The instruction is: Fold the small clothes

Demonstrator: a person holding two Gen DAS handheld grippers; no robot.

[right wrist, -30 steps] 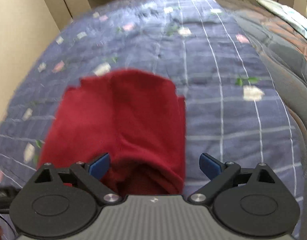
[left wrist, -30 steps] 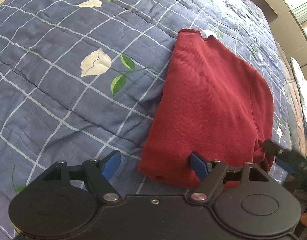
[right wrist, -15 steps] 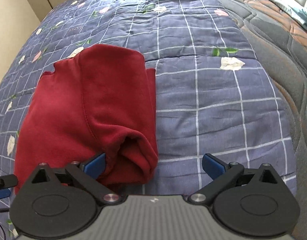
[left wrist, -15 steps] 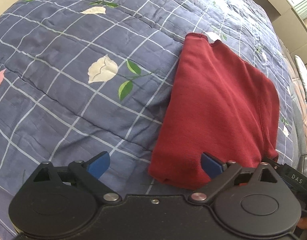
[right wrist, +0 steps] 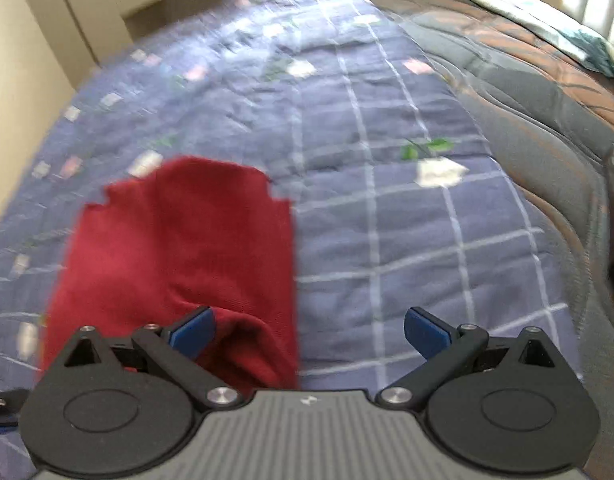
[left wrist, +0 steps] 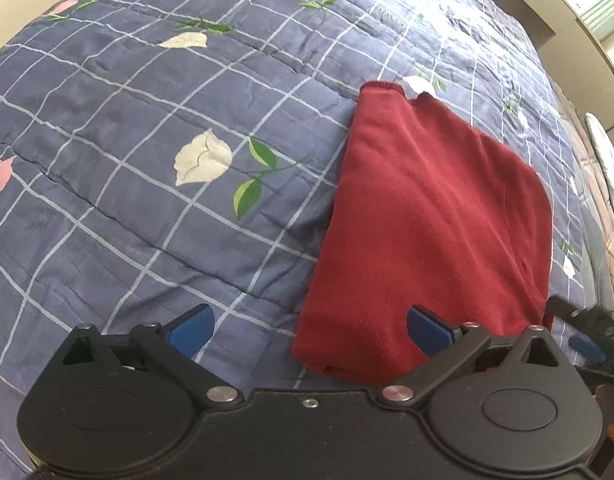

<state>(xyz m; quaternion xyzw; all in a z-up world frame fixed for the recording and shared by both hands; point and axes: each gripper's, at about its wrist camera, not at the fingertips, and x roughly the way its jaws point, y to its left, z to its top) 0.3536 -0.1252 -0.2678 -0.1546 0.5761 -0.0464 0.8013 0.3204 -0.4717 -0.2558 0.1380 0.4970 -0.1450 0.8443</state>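
A dark red garment (left wrist: 427,232) lies folded on the blue checked quilt (left wrist: 147,120). It also shows in the right wrist view (right wrist: 179,248), which is blurred. My left gripper (left wrist: 311,326) is open and empty, just in front of the garment's near left corner, its right fingertip over the cloth. My right gripper (right wrist: 309,326) is open and empty at the garment's near right corner, its left fingertip over the bulging near fold. The right gripper's tip (left wrist: 583,324) shows at the right edge of the left wrist view.
The quilt (right wrist: 387,220) has flower prints and covers the bed. A grey and brown blanket (right wrist: 547,80) and a pale pillow (right wrist: 547,28) lie along the right side. A beige wall (right wrist: 27,60) and a wooden bed end (left wrist: 547,0) border the bed.
Both grippers have stayed open over the garment's near edge. The left view has pulled back slightly. The right camera has swung, first nearer the garment, then back, and is blurred now.
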